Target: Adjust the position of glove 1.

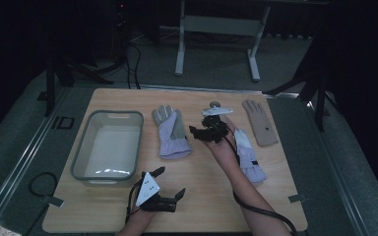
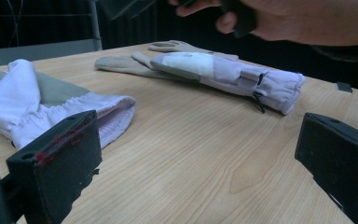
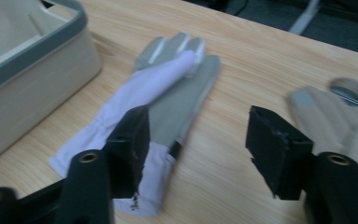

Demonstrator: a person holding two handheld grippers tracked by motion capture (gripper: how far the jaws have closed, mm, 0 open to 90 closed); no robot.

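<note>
Reaching across the wooden table [image 1: 202, 196], the right gripper [image 1: 203, 132] hangs above the board between two lavender gloves, its jaws spread apart and holding nothing. The right gripper view looks along those jaws at the lavender-and-grey glove [image 3: 163, 107], which lies palm up, fingers pointing away from the person, just beside the grey-rimmed plastic bin [image 3: 32, 70]; this glove appears to be the one being approached, since the open jaws straddle its cuff end in that view. Whether the jaws are already low enough to touch the fabric cannot be told.

The left gripper [image 1: 170, 183] waits near the front edge of the table, jaws likewise wide apart and empty. Its own view looks low across the board toward the second lavender glove [image 2: 228, 74], which lies flat partly under the right forearm [image 1: 236, 172], with a tan glove [image 2: 135, 63] behind it. In the high view the tan glove [image 1: 260, 123] sits at the far right, well apart from the bin [image 1: 107, 147].

The gloves lie spread singly and flat, which leaves each cuff free for a pinch; the bin stands empty at the left, probably as the place where they are to go.
</note>
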